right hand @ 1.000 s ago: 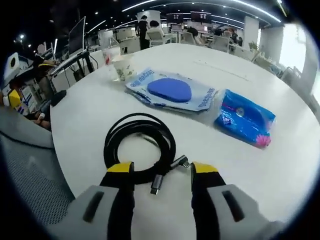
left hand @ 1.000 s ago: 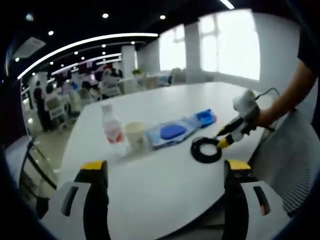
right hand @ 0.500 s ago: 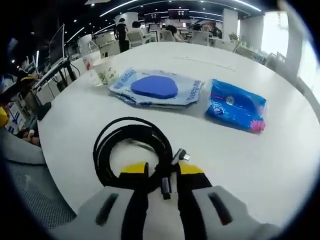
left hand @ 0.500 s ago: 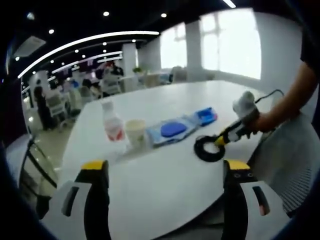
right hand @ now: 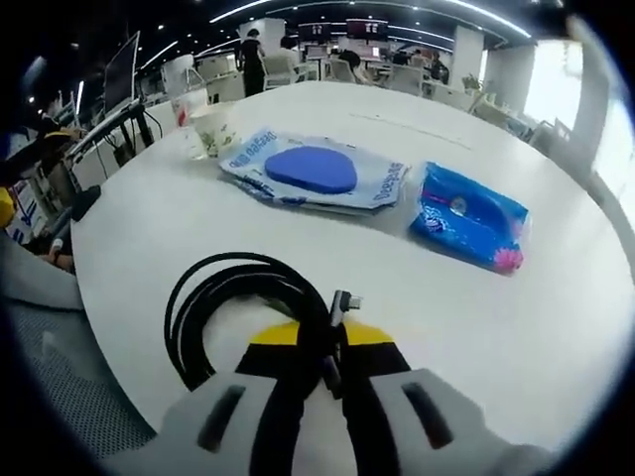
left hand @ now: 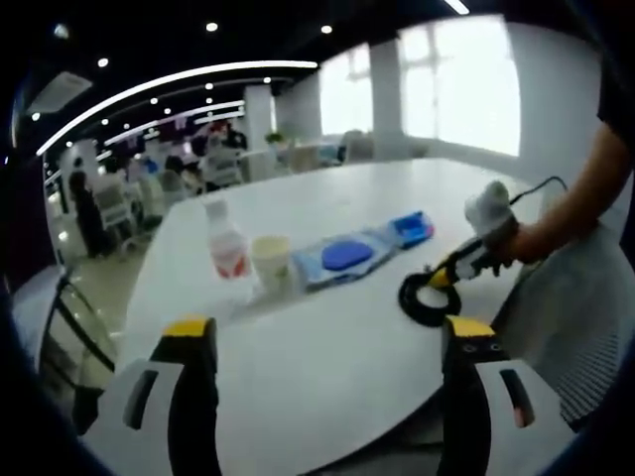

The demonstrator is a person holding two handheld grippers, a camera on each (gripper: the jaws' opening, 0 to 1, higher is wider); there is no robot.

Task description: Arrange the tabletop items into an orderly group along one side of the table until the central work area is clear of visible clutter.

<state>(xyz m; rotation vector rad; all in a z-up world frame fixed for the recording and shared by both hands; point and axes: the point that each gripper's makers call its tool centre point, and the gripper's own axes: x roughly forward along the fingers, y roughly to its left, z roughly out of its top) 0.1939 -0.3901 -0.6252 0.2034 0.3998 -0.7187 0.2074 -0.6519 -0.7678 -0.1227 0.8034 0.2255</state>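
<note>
A coiled black cable point(right hand: 243, 307) lies on the white table point(right hand: 476, 327), and my right gripper point(right hand: 319, 335) is shut on it near its plug end. Beyond it lie a clear packet with a blue pad point(right hand: 313, 171) and a blue tissue pack point(right hand: 468, 216). A paper cup point(right hand: 213, 129) and a bottle point(right hand: 182, 107) stand farther off. In the left gripper view, my left gripper point(left hand: 322, 332) stands open above the table's near part, holding nothing. That view has the bottle point(left hand: 226, 252), cup point(left hand: 271, 262), packet point(left hand: 342, 258), tissue pack point(left hand: 412, 227), the cable point(left hand: 429, 298) and the right gripper point(left hand: 444, 276).
A person's arm point(left hand: 571, 203) holds the right gripper at the table's right edge. A mesh chair back point(left hand: 575, 327) stands beside that edge. Office desks, chairs and people point(left hand: 99, 203) fill the room behind. Another chair point(right hand: 60, 297) sits at the table's left in the right gripper view.
My right gripper went from open to shut on the black cable, then dragged the coil a little toward the table's edge. My left gripper stayed open and still.
</note>
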